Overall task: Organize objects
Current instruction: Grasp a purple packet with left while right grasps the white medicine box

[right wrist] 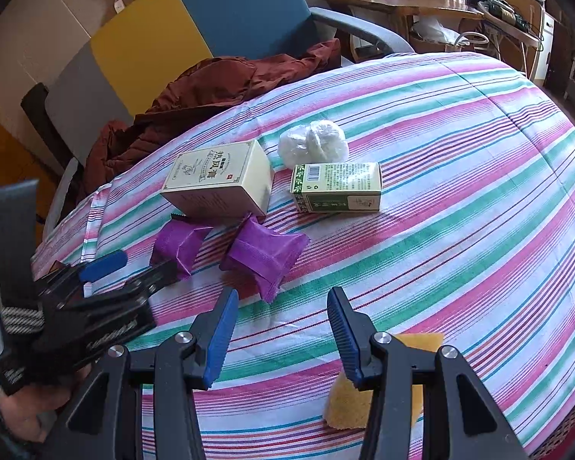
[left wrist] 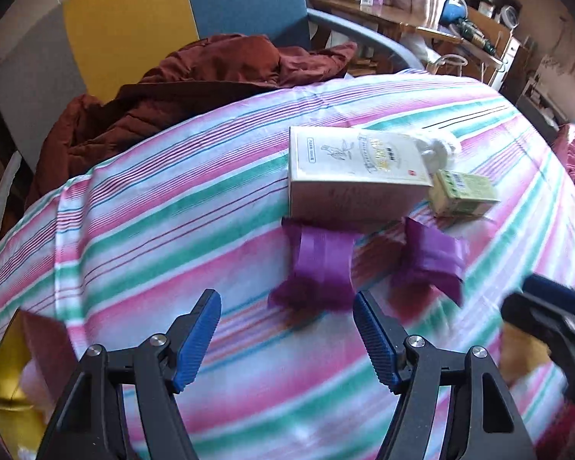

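On the far left a rumpled rust-brown quilted jacket lies against a chair with grey, yellow and blue back panels, at the edge of the pink, green and white striped cloth that covers the work surface. The left gripper hangs low over the cloth with its blue ribbed fingers spread wide and nothing between them; just ahead of it sits the left crumpled purple foil sachet. Behind that sachet, and apparently touching it, stands the cream rectangular cardboard box with printed label. The second purple foil sachet lies just beside the first, apart from it by a narrow gap. Further right, the small green-and-white cardboard carton with barcode lies on its side, close to the cream box but not touching. Behind the carton rests a white knotted plastic bundle (contents cannot be made out). The right gripper is over bare cloth, its fingers wide apart and empty, with a yellow sponge-like pad partly hidden beneath it.
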Demonstrator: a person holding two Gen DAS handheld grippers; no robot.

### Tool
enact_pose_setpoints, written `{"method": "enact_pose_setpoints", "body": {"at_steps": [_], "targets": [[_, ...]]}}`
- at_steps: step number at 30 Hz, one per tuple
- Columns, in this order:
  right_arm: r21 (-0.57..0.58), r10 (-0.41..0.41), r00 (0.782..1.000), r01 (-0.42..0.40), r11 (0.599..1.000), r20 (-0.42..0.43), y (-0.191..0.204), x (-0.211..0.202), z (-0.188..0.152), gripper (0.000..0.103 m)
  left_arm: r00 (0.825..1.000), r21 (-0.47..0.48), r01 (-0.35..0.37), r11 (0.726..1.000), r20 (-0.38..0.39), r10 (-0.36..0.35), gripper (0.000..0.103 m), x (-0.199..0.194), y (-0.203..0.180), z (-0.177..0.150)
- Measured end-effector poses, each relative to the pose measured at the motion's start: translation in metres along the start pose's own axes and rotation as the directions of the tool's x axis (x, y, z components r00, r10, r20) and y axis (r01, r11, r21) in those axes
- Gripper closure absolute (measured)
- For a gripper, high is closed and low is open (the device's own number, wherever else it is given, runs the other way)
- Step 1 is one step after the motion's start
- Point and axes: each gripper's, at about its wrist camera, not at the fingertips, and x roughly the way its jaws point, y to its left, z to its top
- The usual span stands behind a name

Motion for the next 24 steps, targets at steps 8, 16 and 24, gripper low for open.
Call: {"method": "enact_pose_setpoints", "body": {"at_steps": [8,16,24], "targets": [[0.013,-0.001,1.0,0.001,1.0,-0.026,-0.004,0.007,0.001,0.054,0.998,-0.009,0.044,0.999,-0.036,-0.045,0.047,0.035,-0.001,0.018],[0.001,-0.023,0.999,0.023,1.0,-0.049,-0.002,0.012,-0.001,0.054,0.998,-0.003,0.069,0.998,0.003,-0.069,0.055,0.019,0.003,-0.013],[-0.154,-0.022,0.997,0.01,0.988,-0.072,0.028,0.018,0.011,0.054,0.993,-0.089,0.116,0.989,-0.012,-0.117,0.054,-0.004,0.011,-0.056]]}}
